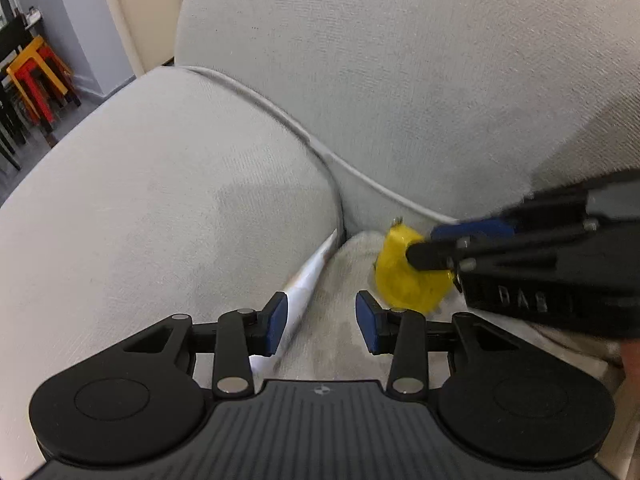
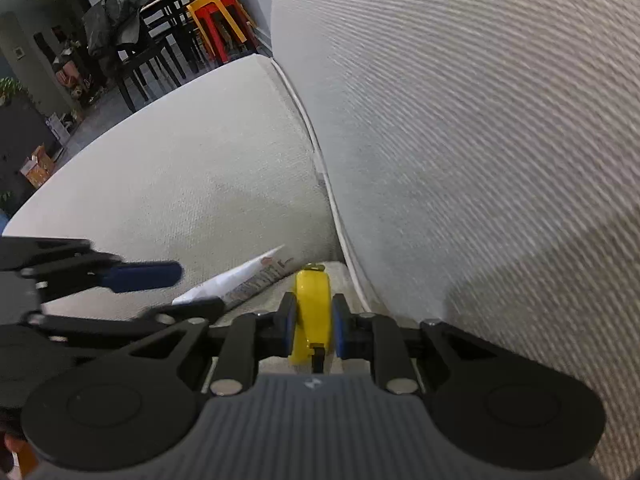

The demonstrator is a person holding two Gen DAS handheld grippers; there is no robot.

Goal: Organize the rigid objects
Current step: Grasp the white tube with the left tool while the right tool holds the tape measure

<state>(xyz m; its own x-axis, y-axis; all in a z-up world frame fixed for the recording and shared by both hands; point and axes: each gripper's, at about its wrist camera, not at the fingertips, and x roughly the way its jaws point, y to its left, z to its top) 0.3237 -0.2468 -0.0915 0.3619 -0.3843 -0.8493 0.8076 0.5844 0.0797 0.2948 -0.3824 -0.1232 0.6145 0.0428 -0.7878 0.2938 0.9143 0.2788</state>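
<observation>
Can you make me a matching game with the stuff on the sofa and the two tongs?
Things:
1. yellow thing
2. paper
3. left tongs
4. stools

States:
A. open, holding nothing
B. far back in the room
C. squeezed in the right tongs
D. tucked by the armrest

Pairs: 1-C, 2-D, 3-A, 4-B

Yellow plastic tape measure (image 2: 313, 304) on pale fabric sofa seat (image 1: 340, 332), near back cushion (image 1: 400, 80); folded printed paper (image 1: 308, 280) left, against armrest (image 1: 160, 200).
</observation>
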